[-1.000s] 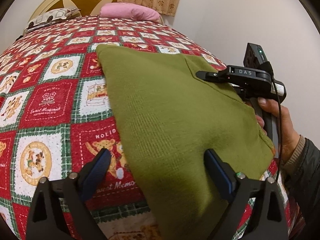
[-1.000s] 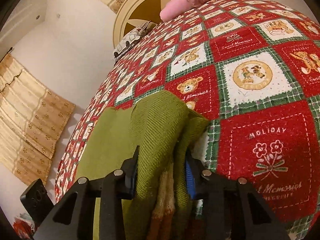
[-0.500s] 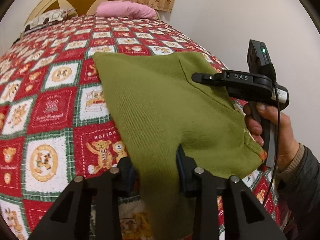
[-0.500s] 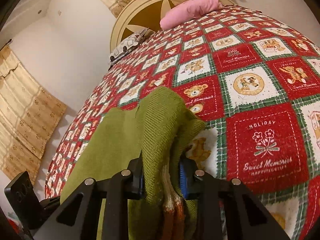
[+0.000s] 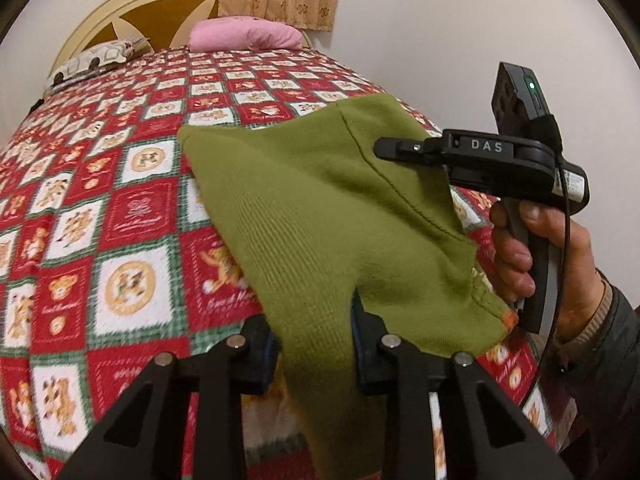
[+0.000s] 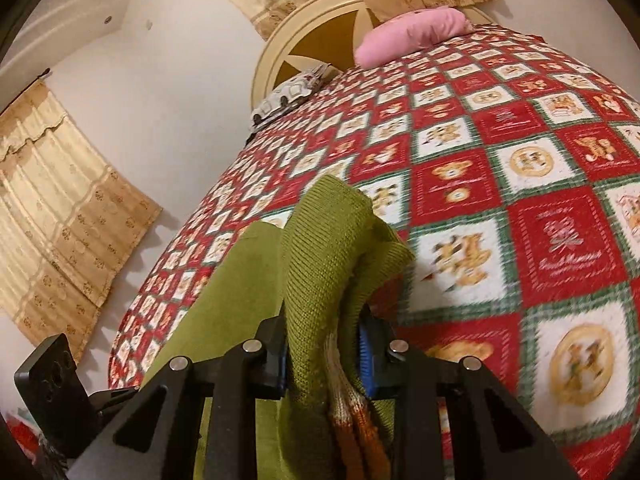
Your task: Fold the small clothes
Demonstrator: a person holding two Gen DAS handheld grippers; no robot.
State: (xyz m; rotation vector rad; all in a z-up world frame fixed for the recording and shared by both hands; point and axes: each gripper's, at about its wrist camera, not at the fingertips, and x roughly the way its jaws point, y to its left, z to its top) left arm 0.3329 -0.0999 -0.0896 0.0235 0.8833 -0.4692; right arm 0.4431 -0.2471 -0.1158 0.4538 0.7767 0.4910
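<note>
Left wrist view: left gripper (image 5: 316, 344) clamped on a bunched fold of the green sweater (image 5: 320, 216), its jaws having just been closing with the knit between them; both blue pads press the fabric. From the grip the garment spreads away over the patchwork blanket (image 5: 120, 216) on the bed, partly lifted, its far corner resting on the red, white and green squares. A seam line runs diagonally across the right half of the cloth. An orange-trimmed edge shows at the garment's near right corner, just beside the person's hand.

Right gripper (image 5: 400, 148) seen side-on at the right edge, black body lettered "DAS", a green light on the block above it. The hand (image 5: 536, 252) wraps its grey handle, a dark sleeve behind.

Right wrist view: right gripper (image 6: 324, 348) closed tight on a thick gather of the same sweater (image 6: 324, 248), ribbed folds standing up between the fingers, cream and orange striped knit hanging below the pads. Blanket blurred on the right.

At the head of the bed: a pink pillow (image 6: 412, 36), a patterned pillow (image 6: 292, 96) beside it, a round cream headboard (image 6: 316, 36) behind. Tan curtains (image 6: 60, 216) hang on the wall
</note>
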